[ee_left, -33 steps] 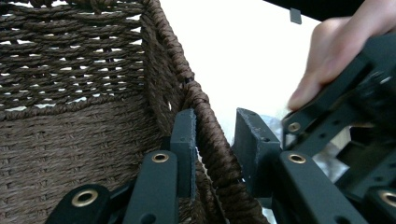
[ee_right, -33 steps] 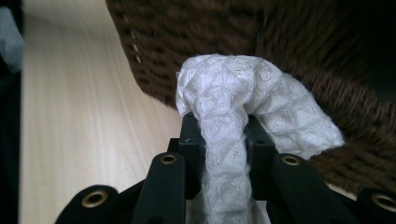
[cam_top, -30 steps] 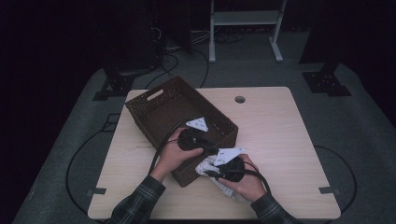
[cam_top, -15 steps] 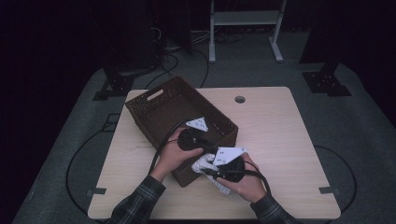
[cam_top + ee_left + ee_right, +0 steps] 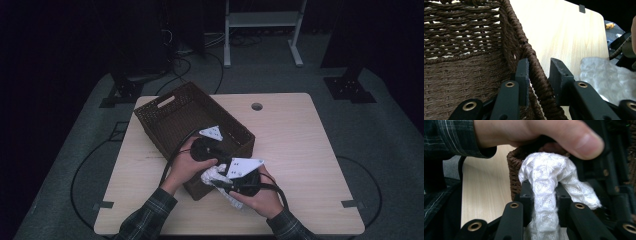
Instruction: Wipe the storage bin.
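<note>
A dark brown woven basket (image 5: 170,117) stands at an angle on the left half of the light wooden table (image 5: 300,150). My left gripper (image 5: 212,161) straddles the basket's near wall. In the left gripper view its jaws (image 5: 539,72) are shut on the braided rim (image 5: 534,57), one inside and one outside. Beside the basket's near corner, my right gripper (image 5: 223,181) is shut on a white knitted cloth (image 5: 212,175). The right gripper view shows the cloth (image 5: 546,170) bunched between the jaws (image 5: 544,192), with the left hand's thumb (image 5: 564,137) just above it.
A round cable hole (image 5: 257,106) sits near the table's far edge. A white metal rack (image 5: 262,20) and dark stands (image 5: 350,85) are on the floor behind. The table's right half is bare wood. Cables trail from both grippers.
My right gripper has risen a little with the white cloth, close to the basket's near corner. The left gripper has stayed on the rim.
</note>
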Motion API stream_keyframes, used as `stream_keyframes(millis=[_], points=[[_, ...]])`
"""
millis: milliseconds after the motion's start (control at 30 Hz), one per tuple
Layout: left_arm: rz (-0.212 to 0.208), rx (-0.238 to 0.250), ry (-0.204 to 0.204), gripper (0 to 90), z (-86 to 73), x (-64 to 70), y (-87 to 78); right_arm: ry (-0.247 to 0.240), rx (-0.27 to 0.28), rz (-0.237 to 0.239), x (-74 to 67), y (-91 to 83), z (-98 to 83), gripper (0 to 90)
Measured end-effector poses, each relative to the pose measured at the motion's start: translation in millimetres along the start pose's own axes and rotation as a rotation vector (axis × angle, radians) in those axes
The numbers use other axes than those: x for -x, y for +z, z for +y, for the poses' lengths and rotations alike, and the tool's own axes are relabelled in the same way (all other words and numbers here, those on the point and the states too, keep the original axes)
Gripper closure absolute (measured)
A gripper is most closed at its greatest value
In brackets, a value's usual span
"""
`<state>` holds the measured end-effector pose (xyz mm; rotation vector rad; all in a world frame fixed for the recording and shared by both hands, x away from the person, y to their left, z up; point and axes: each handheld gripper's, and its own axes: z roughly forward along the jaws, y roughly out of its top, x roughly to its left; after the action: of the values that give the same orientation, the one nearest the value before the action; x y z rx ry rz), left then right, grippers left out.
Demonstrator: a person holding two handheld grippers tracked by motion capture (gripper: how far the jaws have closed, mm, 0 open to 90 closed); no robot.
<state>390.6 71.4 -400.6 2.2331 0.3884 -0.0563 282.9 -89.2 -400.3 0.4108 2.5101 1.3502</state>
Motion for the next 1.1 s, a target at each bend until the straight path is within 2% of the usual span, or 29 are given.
stream_keyframes(millis=[467,767,833,1000,1067,1100], points=[[0.000,0.003,0.000,69.1,-0.1,0.0,0.2,0.004,-0.093,0.019,-0.5,26.2,-17.6,73.4],[0.002,0.001,0.002,69.2,0.0,0.0,0.2,-0.026,-0.173,0.030,-4.4,48.1,-33.0,73.5],[0.001,0.000,0.001,69.1,0.0,0.1,0.1,-0.020,-0.181,0.035,-5.9,51.7,-35.0,73.6],[0.002,-0.001,0.002,69.2,0.0,0.2,0.1,-0.029,-0.237,0.031,-7.8,60.1,-41.2,73.6],[0.002,-0.001,0.002,69.2,0.0,0.3,0.1,-0.044,-0.280,0.029,-7.0,65.2,-45.7,73.6],[0.001,0.000,0.001,69.2,0.0,0.2,0.1,-0.042,-0.282,0.031,-6.7,65.9,-46.5,73.6]])
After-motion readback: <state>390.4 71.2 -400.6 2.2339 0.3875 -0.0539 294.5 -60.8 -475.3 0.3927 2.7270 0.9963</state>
